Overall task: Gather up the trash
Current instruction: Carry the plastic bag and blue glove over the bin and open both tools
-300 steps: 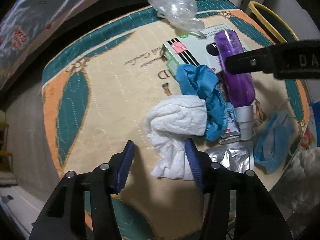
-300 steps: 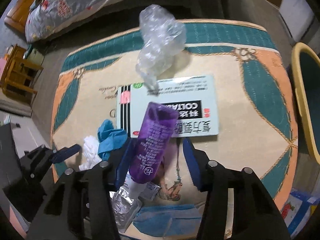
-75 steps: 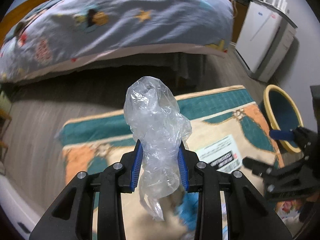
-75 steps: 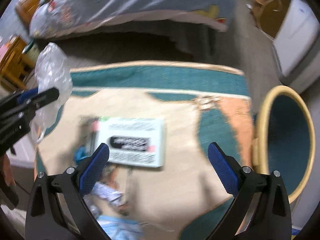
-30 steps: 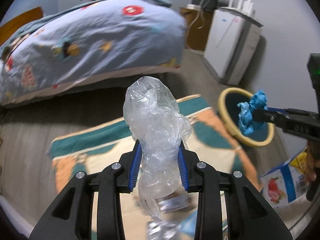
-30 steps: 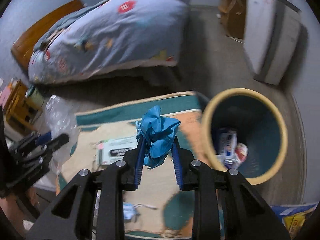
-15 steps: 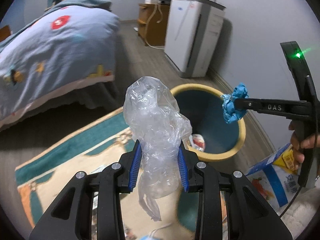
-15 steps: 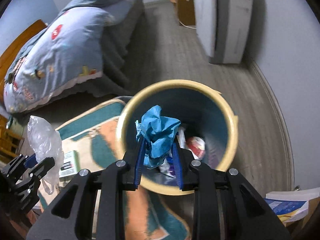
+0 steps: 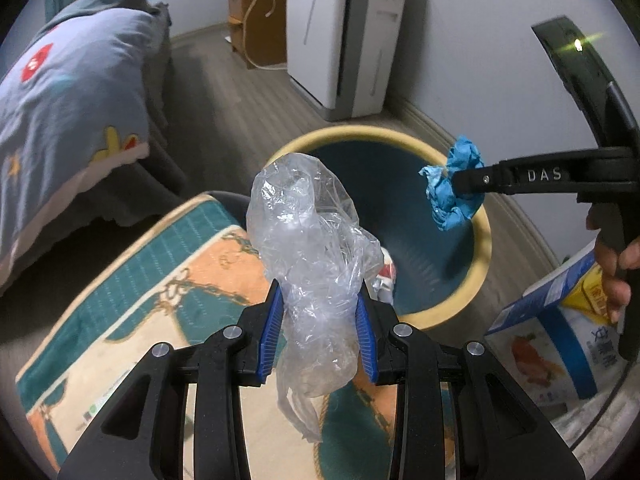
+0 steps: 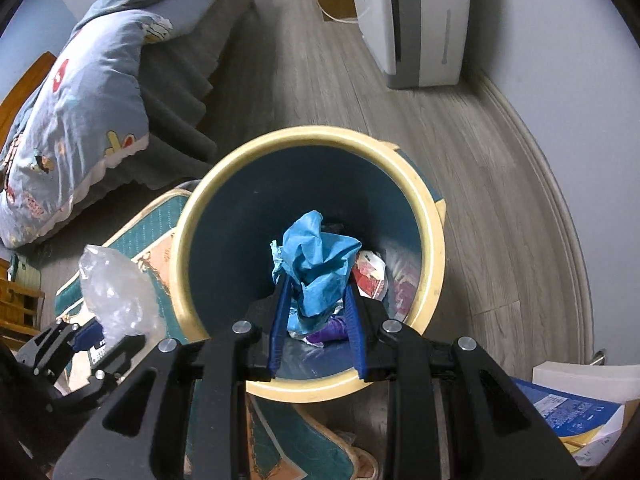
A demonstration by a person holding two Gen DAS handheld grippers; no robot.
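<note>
right gripper (image 10: 316,292) clamped on the blue wad (image 10: 316,268), bin (image 10: 224,184) mouth dead ahead of the jaws, so this looks like the drop step. left gripper (image 9: 318,320) pinches the clear plastic bag (image 9: 312,248), with the bin beyond and to the right. next call: open right, then swing left across.

The bin (image 10: 434,264) stands on the floor at the corner of the rug (image 9: 132,292), with trash inside it. The bed (image 10: 80,108) is behind the rug. A tall machine (image 10: 424,20) stands by the wall behind the bin. A box (image 9: 560,328) lies right of the bin.
</note>
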